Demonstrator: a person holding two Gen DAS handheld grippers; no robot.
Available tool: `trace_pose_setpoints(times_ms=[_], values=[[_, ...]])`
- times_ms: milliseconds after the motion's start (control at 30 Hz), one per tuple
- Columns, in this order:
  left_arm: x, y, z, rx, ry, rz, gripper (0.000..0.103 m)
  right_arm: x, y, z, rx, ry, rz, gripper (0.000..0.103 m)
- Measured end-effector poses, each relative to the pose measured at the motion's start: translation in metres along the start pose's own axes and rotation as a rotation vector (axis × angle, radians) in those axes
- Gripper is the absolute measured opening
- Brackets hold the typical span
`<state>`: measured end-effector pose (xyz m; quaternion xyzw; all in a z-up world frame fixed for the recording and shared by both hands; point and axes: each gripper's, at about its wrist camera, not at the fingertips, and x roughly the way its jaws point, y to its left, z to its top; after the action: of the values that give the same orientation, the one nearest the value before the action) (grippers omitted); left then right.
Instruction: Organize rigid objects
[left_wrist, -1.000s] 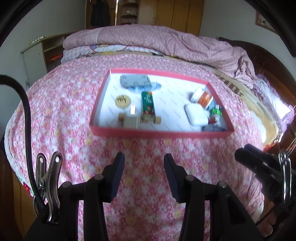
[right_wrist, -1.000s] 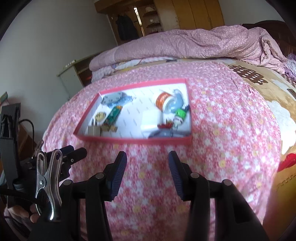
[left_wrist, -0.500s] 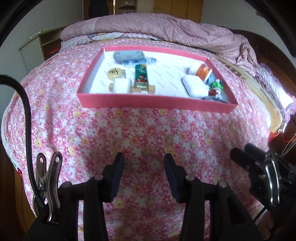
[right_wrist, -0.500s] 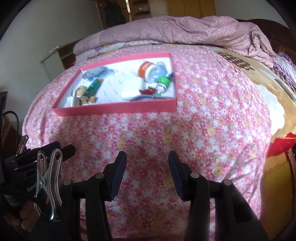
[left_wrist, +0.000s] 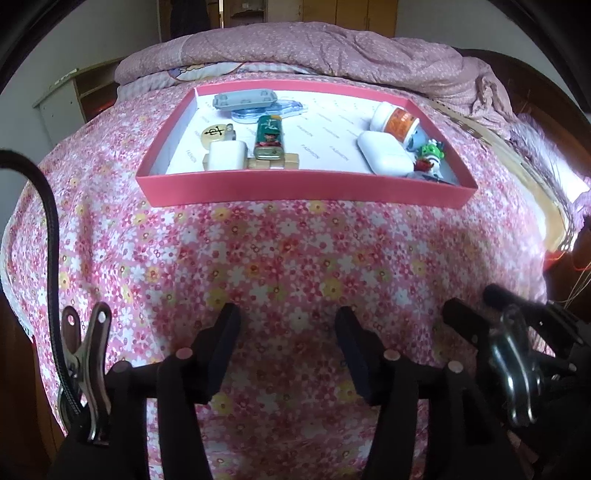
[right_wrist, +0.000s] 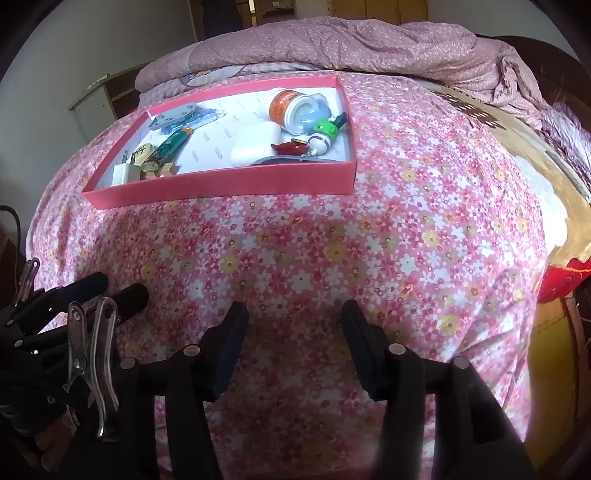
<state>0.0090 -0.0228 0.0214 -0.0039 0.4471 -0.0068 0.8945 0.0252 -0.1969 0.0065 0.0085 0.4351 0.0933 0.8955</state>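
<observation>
A shallow red box (left_wrist: 303, 188) (right_wrist: 221, 184) lies on the flowered bedspread and holds several small objects: a white charger (left_wrist: 226, 155), a green tin (left_wrist: 269, 137), a white case (left_wrist: 384, 152) (right_wrist: 255, 142), an orange-and-white jar (left_wrist: 397, 120) (right_wrist: 291, 105), a green-and-white toy (left_wrist: 430, 153) (right_wrist: 325, 133) and a grey tray (left_wrist: 245, 99). My left gripper (left_wrist: 288, 328) is open and empty, above the bedspread short of the box. My right gripper (right_wrist: 295, 325) is open and empty, also short of the box, and shows at the left wrist view's lower right (left_wrist: 476, 310).
A folded pink quilt (left_wrist: 332, 51) lies across the bed behind the box. A wooden cabinet (left_wrist: 66, 99) stands at the left. The bed's right edge, with a yellow blanket (right_wrist: 554, 206), drops off to the right.
Both grippers have come lower and nearer to the bed and the box, which now looks larger. Both stay open and empty.
</observation>
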Motion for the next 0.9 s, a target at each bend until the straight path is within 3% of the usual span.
trace_pose_setpoints(times_ms=[233, 900], values=[[0.0013, -0.0027, -0.0017, 0.012, -0.009, 0.004, 0.062, 0.0015, 0.0048, -0.0022, -0.023, -0.008, -0.016, 0.063], [0.0019, -0.0029, -0.0019, 0.012, -0.012, 0.004, 0.063, 0.0021, 0.0044, -0.0023, -0.022, -0.010, -0.017, 0.064]])
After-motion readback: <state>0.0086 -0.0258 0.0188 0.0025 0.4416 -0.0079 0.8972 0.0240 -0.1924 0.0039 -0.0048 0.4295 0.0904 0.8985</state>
